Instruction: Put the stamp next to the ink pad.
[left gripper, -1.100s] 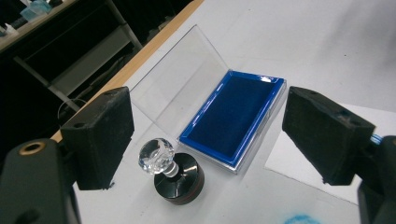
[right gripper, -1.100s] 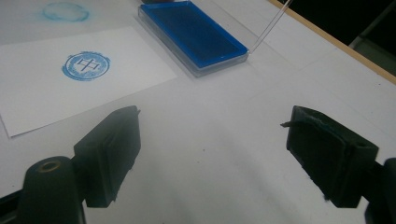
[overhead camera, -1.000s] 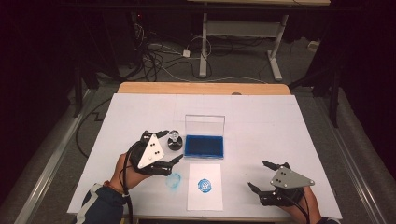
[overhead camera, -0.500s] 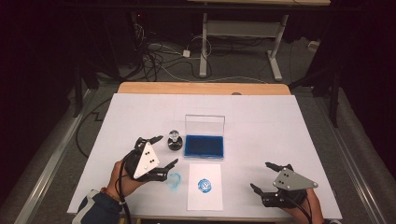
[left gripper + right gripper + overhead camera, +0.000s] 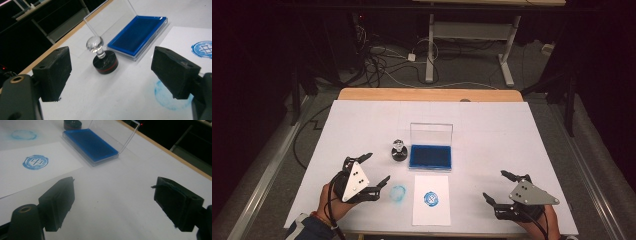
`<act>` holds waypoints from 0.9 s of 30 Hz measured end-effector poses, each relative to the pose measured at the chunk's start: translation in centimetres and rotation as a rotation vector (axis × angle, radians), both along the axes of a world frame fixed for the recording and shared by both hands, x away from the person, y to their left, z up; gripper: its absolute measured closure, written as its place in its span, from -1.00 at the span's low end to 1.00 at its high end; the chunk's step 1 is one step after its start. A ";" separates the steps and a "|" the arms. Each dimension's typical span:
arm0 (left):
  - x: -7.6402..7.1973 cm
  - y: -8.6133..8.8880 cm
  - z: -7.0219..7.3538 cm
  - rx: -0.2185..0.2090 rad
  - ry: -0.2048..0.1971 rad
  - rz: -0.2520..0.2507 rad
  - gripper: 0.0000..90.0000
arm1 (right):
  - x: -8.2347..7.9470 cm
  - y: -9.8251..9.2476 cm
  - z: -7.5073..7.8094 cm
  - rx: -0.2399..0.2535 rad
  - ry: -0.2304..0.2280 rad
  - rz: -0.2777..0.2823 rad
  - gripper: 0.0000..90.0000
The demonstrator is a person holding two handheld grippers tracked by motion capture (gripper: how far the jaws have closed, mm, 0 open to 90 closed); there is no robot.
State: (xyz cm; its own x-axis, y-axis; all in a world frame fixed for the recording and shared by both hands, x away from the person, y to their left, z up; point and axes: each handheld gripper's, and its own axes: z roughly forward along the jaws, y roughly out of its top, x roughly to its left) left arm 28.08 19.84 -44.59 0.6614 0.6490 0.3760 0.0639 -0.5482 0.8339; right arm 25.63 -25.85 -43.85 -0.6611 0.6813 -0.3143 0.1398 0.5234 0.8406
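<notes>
Left gripper view shows my left claw (image 5: 110,75) spread wide with nothing between its jaws. Just beyond it a stamp (image 5: 103,58) with a clear knob and black base stands upright on the white table cover (image 5: 100,100). Right of the stamp, just beside it, lies the blue ink pad (image 5: 137,32), its clear lid (image 5: 110,17) raised at the far side. A faint blue ring smudge (image 5: 170,96) marks the cover near my right-hand jaw. Beside the smudge lies a white paper sheet (image 5: 431,200) bearing a round blue print (image 5: 430,198), near of the ink pad. My right claw (image 5: 501,187) hovers at the near right, also wide open and empty, well apart from the sheet. Nothing blocks the way to the stamp.
</notes>
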 end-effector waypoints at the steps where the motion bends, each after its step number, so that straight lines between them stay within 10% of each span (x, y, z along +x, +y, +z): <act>1: -0.1 0.2 -0.2 -0.006 0.010 0.003 -0.65 | -0.1 -0.1 0.1 0.006 -0.008 -0.010 -0.63; 27: -1.4 2.3 -3.4 -0.006 0.107 0.115 -0.65 | -0.9 -3.3 -0.6 0.100 -0.134 -0.228 -0.66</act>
State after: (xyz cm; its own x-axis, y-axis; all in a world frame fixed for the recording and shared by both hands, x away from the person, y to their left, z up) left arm 26.67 22.16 -48.02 0.6186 0.7250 0.3029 0.2151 -0.5271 0.8221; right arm 24.69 -29.12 -44.47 -0.4441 0.8397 -0.3125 0.1284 0.4048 0.9054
